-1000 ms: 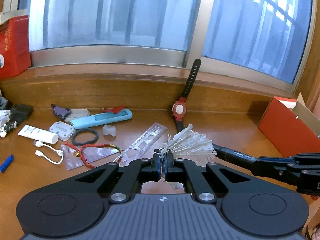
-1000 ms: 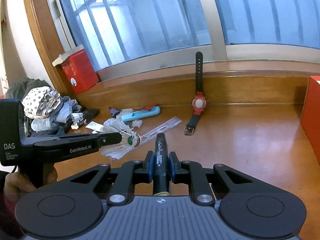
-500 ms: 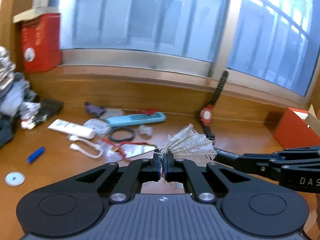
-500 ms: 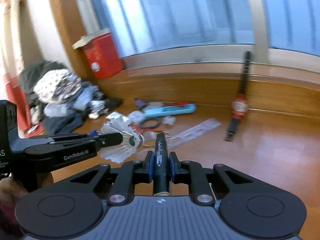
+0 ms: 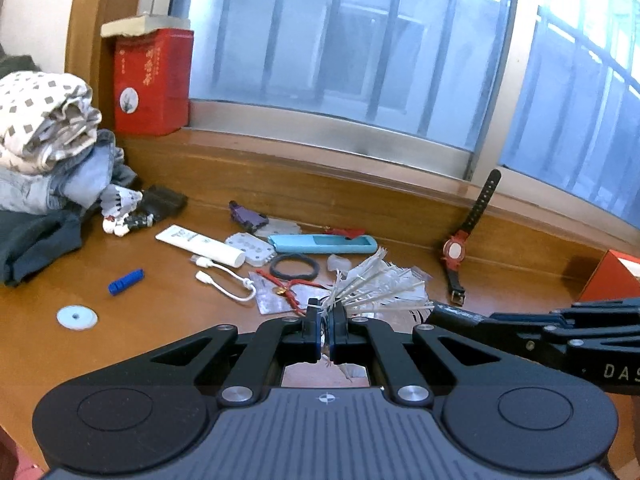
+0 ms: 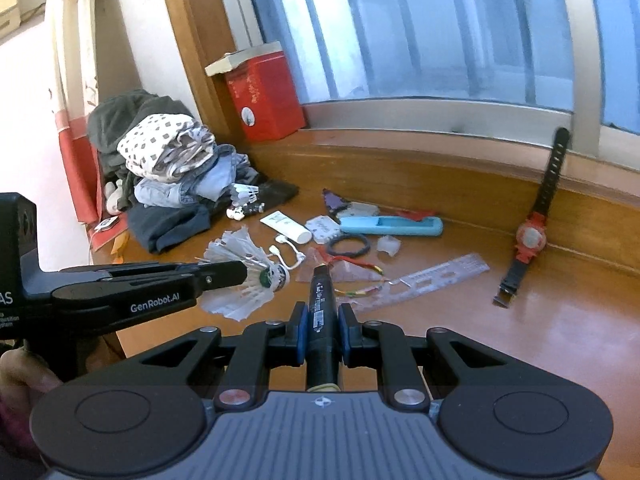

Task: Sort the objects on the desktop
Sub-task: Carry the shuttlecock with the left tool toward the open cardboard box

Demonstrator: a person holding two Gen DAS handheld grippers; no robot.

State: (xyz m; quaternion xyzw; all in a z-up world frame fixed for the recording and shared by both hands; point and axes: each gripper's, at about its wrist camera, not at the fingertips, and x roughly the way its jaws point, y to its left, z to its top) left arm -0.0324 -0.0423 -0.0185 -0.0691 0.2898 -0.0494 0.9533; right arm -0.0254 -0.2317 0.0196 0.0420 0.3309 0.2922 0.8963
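My left gripper (image 5: 327,320) is shut on a white feather shuttlecock (image 5: 376,286), pinching its feathers above the wooden desk. The right wrist view shows that shuttlecock (image 6: 248,276) with its green-banded cork pointing right, at the tip of the left gripper (image 6: 236,274). My right gripper (image 6: 322,322) is shut on a black marker pen (image 6: 320,312), which lies along the fingers and points forward. The marker tip (image 5: 448,312) sticks out beside the feathers in the left wrist view. Both hang over a scatter of small items.
On the desk lie a blue remote (image 5: 322,243), white tube (image 5: 200,242), black hair tie (image 5: 295,267), white cable (image 5: 228,282), clear ruler (image 6: 436,278), blue plug (image 5: 125,281) and white disc (image 5: 77,317). A red watch (image 6: 530,238) leans on the sill. Folded clothes (image 6: 168,164) and a red tin (image 5: 150,80) stand left.
Both views have swung left: the clothes pile and red tin have come into sight, the orange box has slid to the right edge. Both grips are unchanged.
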